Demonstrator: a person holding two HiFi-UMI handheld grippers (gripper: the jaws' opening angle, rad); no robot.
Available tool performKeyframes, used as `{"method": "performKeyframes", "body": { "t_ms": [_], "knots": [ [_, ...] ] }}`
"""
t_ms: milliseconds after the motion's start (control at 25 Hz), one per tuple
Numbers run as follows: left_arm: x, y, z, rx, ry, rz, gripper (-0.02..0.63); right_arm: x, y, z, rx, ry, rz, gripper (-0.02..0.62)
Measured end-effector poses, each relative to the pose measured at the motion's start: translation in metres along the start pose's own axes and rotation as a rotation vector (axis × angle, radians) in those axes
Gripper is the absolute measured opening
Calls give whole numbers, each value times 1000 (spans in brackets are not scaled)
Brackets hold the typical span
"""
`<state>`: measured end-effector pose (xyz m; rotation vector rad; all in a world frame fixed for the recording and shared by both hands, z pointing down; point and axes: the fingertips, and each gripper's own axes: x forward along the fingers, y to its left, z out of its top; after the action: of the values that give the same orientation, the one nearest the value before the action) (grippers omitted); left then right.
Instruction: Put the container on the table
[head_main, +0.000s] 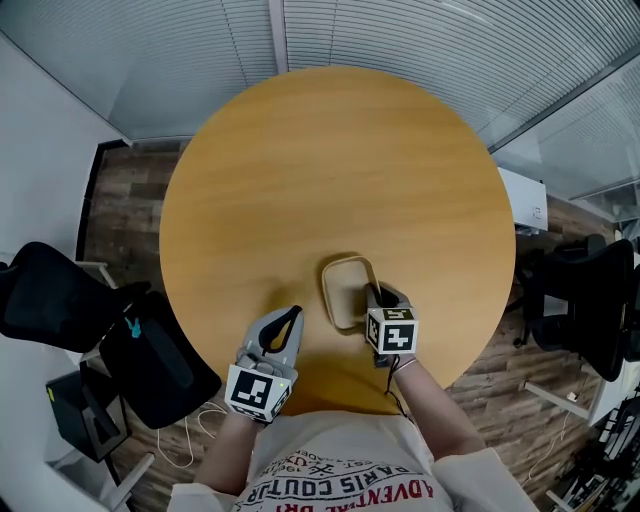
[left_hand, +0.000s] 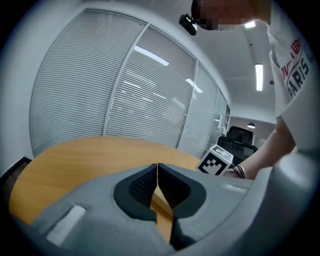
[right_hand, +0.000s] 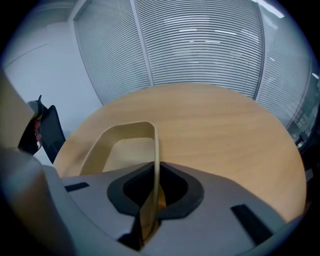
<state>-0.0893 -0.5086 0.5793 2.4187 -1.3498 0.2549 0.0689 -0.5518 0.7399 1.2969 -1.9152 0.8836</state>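
A beige, empty, rounded-rectangular container (head_main: 345, 298) rests on the round wooden table (head_main: 330, 170), near its front edge. My right gripper (head_main: 376, 296) comes down on the container's right wall and is shut on it. In the right gripper view the thin wall (right_hand: 156, 150) runs straight between the jaws of the right gripper (right_hand: 156, 168), with the container's hollow (right_hand: 125, 152) to the left. My left gripper (head_main: 293, 314) sits low to the container's left, apart from it, shut with nothing in it. The left gripper view shows the left gripper (left_hand: 157, 168) with its jaws meeting, and the right gripper's marker cube (left_hand: 216, 161) beyond.
A black office chair (head_main: 45, 300) and a black bag (head_main: 160, 360) stand left of the table. Another black chair (head_main: 590, 300) is at the right, with a white unit (head_main: 526, 205) behind it. Blinds and glass walls ring the far side. The floor is wood plank.
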Motion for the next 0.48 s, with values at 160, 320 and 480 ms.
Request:
{"method": "performKeyframes", "body": {
  "t_ms": [160, 320, 480],
  "knots": [
    [2, -10, 3, -5, -3, 0, 14, -4, -5, 1, 70, 9, 15, 105],
    [3, -17, 10, 4, -17, 2, 14, -20, -3, 17, 40, -43, 16, 110],
    [-4, -24, 21, 18, -41, 11, 14, -41, 6, 32, -1, -88, 42, 110]
  ]
}}
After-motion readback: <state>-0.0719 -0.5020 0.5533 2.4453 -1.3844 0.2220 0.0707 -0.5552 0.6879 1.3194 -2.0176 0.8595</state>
